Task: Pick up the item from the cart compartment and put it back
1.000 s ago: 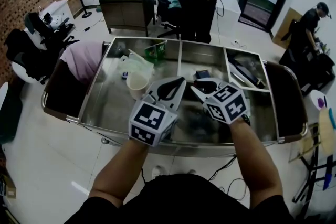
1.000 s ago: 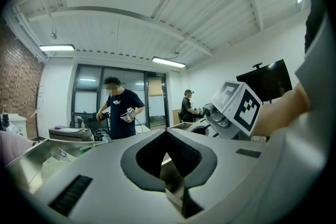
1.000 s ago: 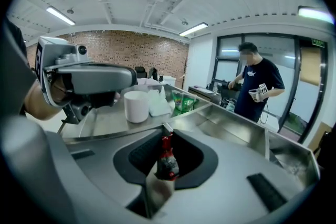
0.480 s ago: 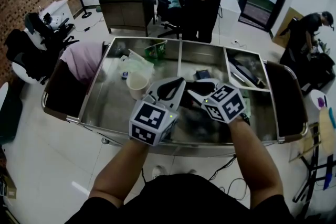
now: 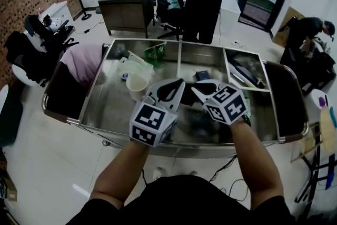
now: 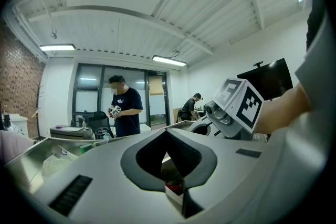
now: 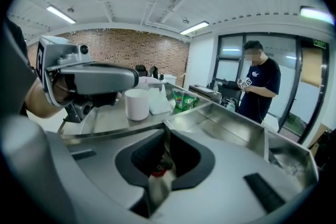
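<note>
Both tools hang over the cart's [image 5: 142,40] near rim. I read the left tool [image 6: 167,132] as clenched and empty. The right tool's [image 7: 165,129] jaws have just been closing, and the tips are now together. A red-capped item [image 7: 157,181] shows through the gap, probably lying in the cart below. Pick-up and return both remain.

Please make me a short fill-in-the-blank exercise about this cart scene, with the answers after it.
1. The cup in the steel cart is ____.
2. The green packet lies in the ____ compartment as the cup.
3. The cloth at the cart's left end is ____.
Answers: white; same; pink.
</note>
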`<move>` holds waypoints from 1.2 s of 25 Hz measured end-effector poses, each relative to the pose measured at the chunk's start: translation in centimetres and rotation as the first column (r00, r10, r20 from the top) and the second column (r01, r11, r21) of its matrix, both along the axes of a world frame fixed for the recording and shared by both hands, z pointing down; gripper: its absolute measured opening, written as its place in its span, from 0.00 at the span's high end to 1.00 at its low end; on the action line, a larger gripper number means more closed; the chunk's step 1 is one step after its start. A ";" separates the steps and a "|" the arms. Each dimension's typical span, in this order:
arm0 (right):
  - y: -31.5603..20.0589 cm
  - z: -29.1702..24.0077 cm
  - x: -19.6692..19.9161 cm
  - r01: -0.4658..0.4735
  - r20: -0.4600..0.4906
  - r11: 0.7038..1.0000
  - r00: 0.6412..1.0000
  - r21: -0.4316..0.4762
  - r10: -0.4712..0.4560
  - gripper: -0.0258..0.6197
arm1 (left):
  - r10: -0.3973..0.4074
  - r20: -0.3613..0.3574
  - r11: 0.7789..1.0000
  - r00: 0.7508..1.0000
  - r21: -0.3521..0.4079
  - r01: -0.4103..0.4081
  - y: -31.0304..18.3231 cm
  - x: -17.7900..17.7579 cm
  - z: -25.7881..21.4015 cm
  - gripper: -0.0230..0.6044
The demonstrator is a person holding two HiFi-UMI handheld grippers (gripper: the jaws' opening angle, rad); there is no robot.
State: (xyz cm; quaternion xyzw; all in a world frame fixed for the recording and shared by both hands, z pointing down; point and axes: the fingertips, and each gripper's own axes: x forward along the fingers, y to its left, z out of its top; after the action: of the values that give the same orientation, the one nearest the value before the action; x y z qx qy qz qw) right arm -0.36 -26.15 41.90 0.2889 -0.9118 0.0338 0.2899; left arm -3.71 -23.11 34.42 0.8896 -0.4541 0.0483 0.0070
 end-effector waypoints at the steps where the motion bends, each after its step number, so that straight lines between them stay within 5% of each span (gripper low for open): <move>1: 0.0 -0.3 0.1 -0.008 0.006 1.000 1.000 0.008 0.008 0.94 | 0.000 0.000 1.000 1.000 0.000 0.000 0.0 0.0 0.0 0.96; 15: 1.9 -4.9 1.0 -0.047 0.178 0.997 0.983 0.065 0.035 0.94 | 0.011 -0.001 1.000 1.000 0.019 -0.011 1.2 0.4 -1.1 0.96; 24: 6.4 -9.8 4.7 -0.128 0.401 0.984 0.913 0.124 0.069 0.94 | 0.012 -0.051 0.997 0.999 0.079 -0.008 4.7 0.1 -3.7 0.96; 30: 9.5 -10.4 6.8 -0.160 0.470 0.978 0.879 0.134 0.079 0.94 | 0.039 -0.080 0.996 0.996 0.078 -0.033 7.0 0.9 -3.8 0.96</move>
State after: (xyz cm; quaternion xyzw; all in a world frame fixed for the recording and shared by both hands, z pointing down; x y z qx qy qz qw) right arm 6.47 -16.69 31.55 0.3518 -0.9344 0.0422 0.0363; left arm -2.77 -16.14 30.62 0.8985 -0.4389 -0.0053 -0.0095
